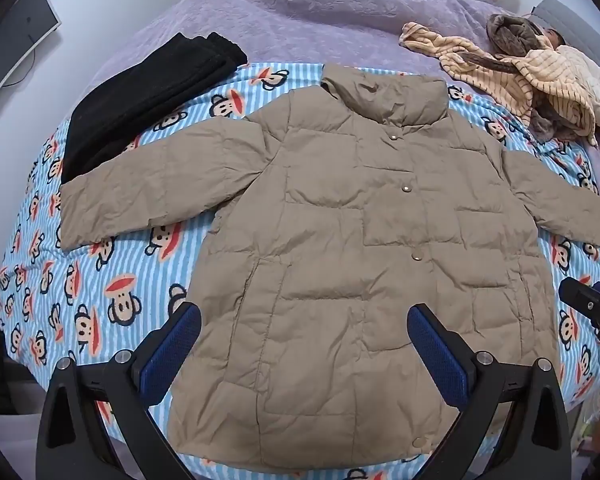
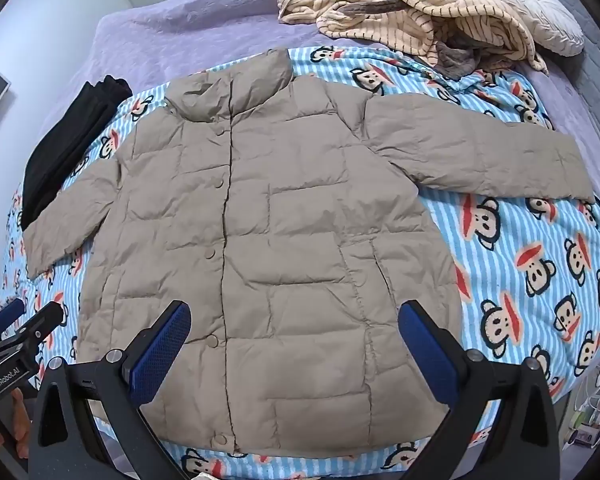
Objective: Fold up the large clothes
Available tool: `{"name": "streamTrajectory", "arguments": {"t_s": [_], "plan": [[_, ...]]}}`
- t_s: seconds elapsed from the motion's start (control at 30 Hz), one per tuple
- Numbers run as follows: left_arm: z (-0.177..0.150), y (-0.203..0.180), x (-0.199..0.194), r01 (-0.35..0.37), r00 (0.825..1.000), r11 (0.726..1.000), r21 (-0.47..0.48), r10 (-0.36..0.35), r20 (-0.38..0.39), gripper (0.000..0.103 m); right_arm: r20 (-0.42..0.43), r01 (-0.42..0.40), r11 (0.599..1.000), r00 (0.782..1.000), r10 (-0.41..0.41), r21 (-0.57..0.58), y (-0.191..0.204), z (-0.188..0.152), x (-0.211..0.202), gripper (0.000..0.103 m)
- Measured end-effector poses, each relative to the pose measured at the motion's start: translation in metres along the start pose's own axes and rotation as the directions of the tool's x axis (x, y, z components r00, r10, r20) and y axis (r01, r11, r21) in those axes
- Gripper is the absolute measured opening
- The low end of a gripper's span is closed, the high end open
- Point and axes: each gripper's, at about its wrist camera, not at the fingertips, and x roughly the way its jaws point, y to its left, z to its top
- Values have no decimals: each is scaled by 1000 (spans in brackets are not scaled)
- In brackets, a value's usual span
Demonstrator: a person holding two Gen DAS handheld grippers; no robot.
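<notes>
Jacket [image 1: 340, 260]: tan padded, laid flat and face up on the cartoon blanket [image 1: 100, 300], snaps closed down the front, collar at the far end, hem at the near edge of the bed.
Sleeves: both spread outward; left sleeve [image 1: 140, 196] reaches toward the black garment [image 1: 140, 100], right sleeve [image 2: 480, 152] runs out to the far right.
Left gripper [image 1: 304, 344]: mine, jaws wide apart, holding nothing, poised above the near hem, left of centre.
Right gripper [image 2: 294, 340]: mine, jaws wide apart, holding nothing, poised above the near hem, right of centre.
Stage: I judge no fold is started; the jacket looks spread and ready.
Surroundings: striped clothes [image 2: 440, 20] heaped far right, well apart from the jacket; purple cover [image 1: 300, 12] beyond.
Risk, grip: the padding is thick and slick-looking; a shallow pinch may take only the top layer, so the front lifts and the back stays down.
Risk, sleeve: the left cuff lies just beside the black garment; a careless sweep could drag that along.
Risk, shape: trapped air may make a fold spring back open.
Risk, edge: the hem sits at the bed's near edge; pulling toward me could slide the jacket off.
</notes>
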Motion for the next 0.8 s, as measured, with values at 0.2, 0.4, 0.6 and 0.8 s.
{"name": "streamTrajectory", "arguments": {"t_s": [0.2,0.4,0.6,0.8], "plan": [[0,-5,-1,-2,1000,1000,-1,2,3,103,0,0,1000,1000,0,0,0,0,0,103],[1,-2,-1,1,1000,1000,7,-1,-1,103,0,0,1000,1000,0,-2,0,0,-1,103],[1,-2,-1,0,1000,1000,6,0,1,103,0,0,1000,1000,0,-1,1,0,-1,103],[1,-1,-1,4,1000,1000,1,-4,1,103,1,0,1000,1000,0,-1,1,0,-1,103]]}}
